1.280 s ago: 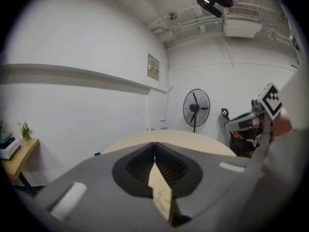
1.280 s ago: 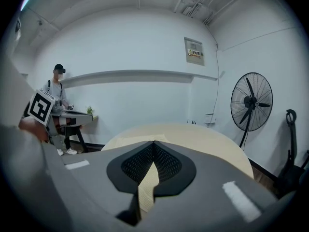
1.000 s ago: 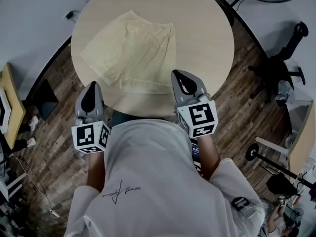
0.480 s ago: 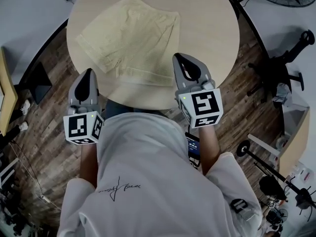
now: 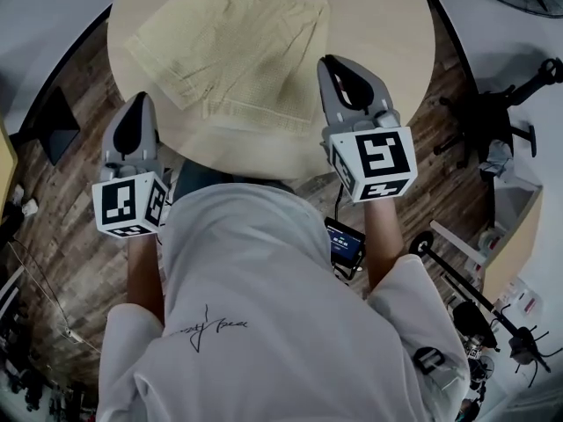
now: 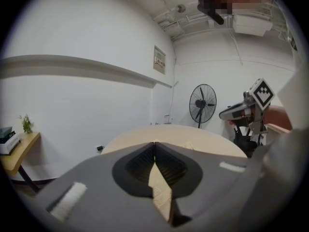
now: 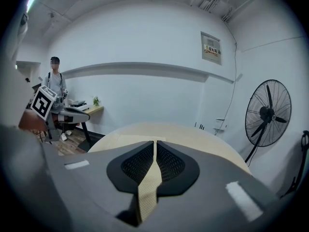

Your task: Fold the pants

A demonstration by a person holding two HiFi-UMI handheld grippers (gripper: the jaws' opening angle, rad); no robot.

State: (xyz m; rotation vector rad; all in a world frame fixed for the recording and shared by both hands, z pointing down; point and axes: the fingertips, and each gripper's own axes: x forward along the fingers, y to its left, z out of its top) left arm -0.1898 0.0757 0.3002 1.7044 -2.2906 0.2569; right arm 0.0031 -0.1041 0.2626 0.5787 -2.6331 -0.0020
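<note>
The pants (image 5: 233, 47) lie spread flat on the round worktop (image 5: 378, 51), toward its left half as the person sees it. What look like both legs lie side by side, hems turned toward the near edge. Nothing about them looks folded yet, so I'd say the job is at its very start: the approach before the first grasp.

The left gripper (image 5: 134, 104) hangs just off the worktop's near-left rim, above the wooden floor (image 5: 62, 209), apart from the cloth. The right gripper (image 5: 332, 67) is over the worktop, its tip just beside the pants' right edge but, as far as I can tell, not touching it. Both pairs of jaws are pressed together with nothing between them. Each gripper view shows the tips meeting, with only cloth and worktop visible through the slot below.

The next move, as I judge it, starts with the jaws parting, since nothing can be picked up while they are closed. Each gripper then needs to come down to an edge of the fabric, likely one side's waist corner and hem. From there they would pinch only the layer meant to lift and carry that side across onto the other leg
</note>
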